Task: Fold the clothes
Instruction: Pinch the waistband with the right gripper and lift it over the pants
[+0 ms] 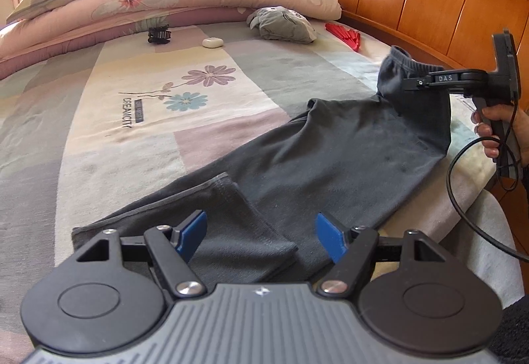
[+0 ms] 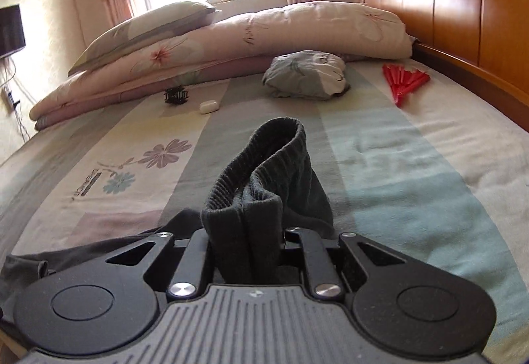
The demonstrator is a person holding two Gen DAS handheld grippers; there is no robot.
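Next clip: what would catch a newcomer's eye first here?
The dark pants stretched across the bed, their ribbed waistband pinched and lifted by the right tongs. The left tongs hover open over the leg end. Behind, a red fan lies by the headboard.
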